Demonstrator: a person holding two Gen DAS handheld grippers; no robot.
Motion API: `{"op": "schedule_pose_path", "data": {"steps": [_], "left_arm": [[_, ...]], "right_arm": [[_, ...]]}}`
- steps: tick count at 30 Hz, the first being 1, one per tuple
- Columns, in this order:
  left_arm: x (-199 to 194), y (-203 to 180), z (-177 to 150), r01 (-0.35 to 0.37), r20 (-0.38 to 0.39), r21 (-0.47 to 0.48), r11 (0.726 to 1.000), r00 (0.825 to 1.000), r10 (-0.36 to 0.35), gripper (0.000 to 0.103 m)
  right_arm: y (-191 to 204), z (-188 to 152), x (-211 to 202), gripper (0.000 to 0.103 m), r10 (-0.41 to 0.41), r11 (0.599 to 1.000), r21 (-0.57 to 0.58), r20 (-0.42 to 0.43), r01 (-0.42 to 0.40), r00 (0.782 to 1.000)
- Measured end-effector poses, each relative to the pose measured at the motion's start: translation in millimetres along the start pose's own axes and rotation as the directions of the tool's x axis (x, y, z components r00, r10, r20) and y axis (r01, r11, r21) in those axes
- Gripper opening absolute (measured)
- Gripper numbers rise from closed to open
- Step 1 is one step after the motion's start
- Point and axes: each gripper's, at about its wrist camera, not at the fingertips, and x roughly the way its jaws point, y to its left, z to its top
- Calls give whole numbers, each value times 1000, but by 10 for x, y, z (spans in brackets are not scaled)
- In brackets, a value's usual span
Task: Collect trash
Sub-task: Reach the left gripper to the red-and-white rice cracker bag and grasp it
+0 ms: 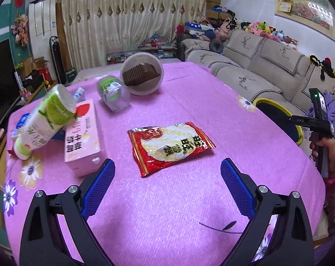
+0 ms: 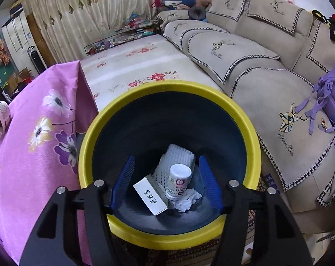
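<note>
A red snack packet [image 1: 170, 146] lies flat on the pink tablecloth [image 1: 189, 199], just ahead of my left gripper [image 1: 168, 168], which is open and empty above the table. My right gripper [image 2: 166, 165] is open and empty over the mouth of a dark bin with a yellow rim [image 2: 167, 241]. In the bin lie a white bottle [image 2: 178, 180], a white box [image 2: 150, 196], foam netting [image 2: 178, 155] and a crumpled tissue [image 2: 186, 200]. The bin's rim also shows in the left wrist view [image 1: 275, 104] beside the table's right edge.
On the table's left are a pink carton [image 1: 84, 137], a green-and-white bottle [image 1: 45, 122], a clear jar lying on its side [image 1: 114, 93] and a round tub with a brown tray [image 1: 143, 75]. A beige sofa [image 2: 267, 66] stands right of the bin.
</note>
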Motion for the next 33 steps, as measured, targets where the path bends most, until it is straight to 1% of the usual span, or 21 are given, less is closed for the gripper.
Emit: {"op": "schedule_pose_path", "data": {"steps": [4,13,17,23,26,28,30,32,33], "left_arm": [[198,-10,48,-6,-33,16,1000,999,6,95],[555,-44,136,19,-109,26,999,994,-16,95],[633,-73,154,41,-135,29,999,990,-37,95],[696,-256,134,98,-178,52,994,980,-88,95],[639,-405,139,176,-188,52,983,969,-163,95],[570,-513,169,225,-177,64,972,961,-211,95],[509,-549,229,223,-151,81,971,966,-209,95],[442,-534,344,176,-106,119,977,981,-163,95],[452,-497,408,146,-96,128,981,986,-134,95]], "right_arm": [[2,14,-62,59,17,1000,0,13,-17,1000],[14,20,-80,60,42,999,-2,17,-42,999],[8,21,-82,60,45,999,-1,17,-45,999],[2,23,-100,60,55,998,3,22,-55,998],[5,24,-115,60,57,998,2,26,-57,998],[6,24,-111,60,59,998,3,25,-59,998],[1,25,-116,60,60,998,3,26,-60,998],[-5,30,-118,60,60,998,4,26,-60,998],[-5,30,-117,60,60,998,5,26,-60,998]]}}
